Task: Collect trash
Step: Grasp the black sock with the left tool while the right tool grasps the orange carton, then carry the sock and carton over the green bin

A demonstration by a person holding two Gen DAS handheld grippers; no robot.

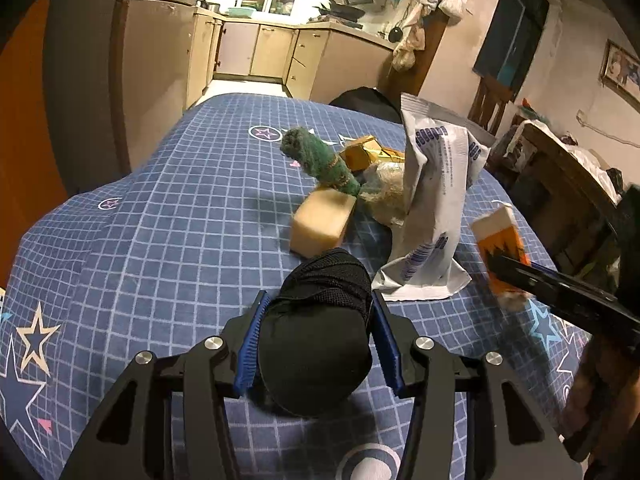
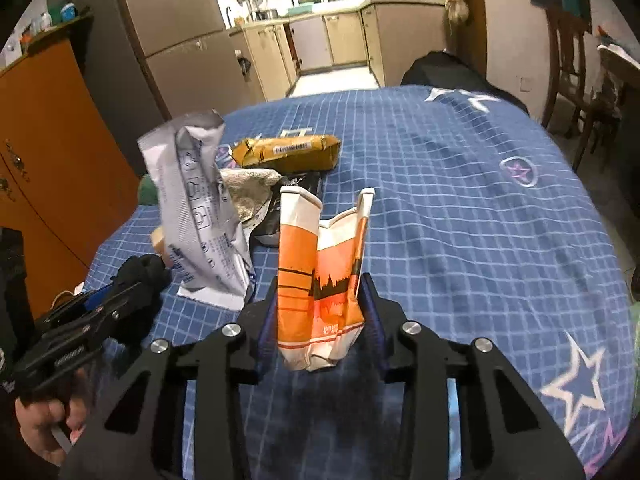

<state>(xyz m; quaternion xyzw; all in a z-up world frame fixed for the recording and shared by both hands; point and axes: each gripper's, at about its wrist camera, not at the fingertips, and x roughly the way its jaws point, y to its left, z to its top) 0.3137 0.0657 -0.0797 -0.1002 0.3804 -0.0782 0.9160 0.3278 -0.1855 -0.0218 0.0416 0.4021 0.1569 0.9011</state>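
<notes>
Clamping a crushed orange-and-white paper cup (image 2: 320,280) between its blue pads, the right gripper (image 2: 320,284) has the trash squarely in its jaws, which are pressed in on the cup's sides. The cup stands roughly upright above the blue checked tablecloth (image 2: 460,200), its long axis running away from the wrist, torn rim up and dented base nearest the camera. It shows a dark skyline print on orange, and its wall is folded in. The left gripper (image 1: 316,320) is likewise closed, on a rolled black cloth bundle (image 1: 320,328) that fills the gap between its pads. Just beyond and between the two grippers lies the remaining pile: a grey-white plastic pouch (image 1: 436,200) standing crumpled, a tan block (image 1: 324,220), a green knitted roll (image 1: 320,160) and a yellow-brown wrapped packet (image 2: 288,152). The pouch is nearest, just beside the left gripper's tips. With both jaws occupied, the next move probably calls for carrying these off to wherever the trash goes; no bin is in sight.
</notes>
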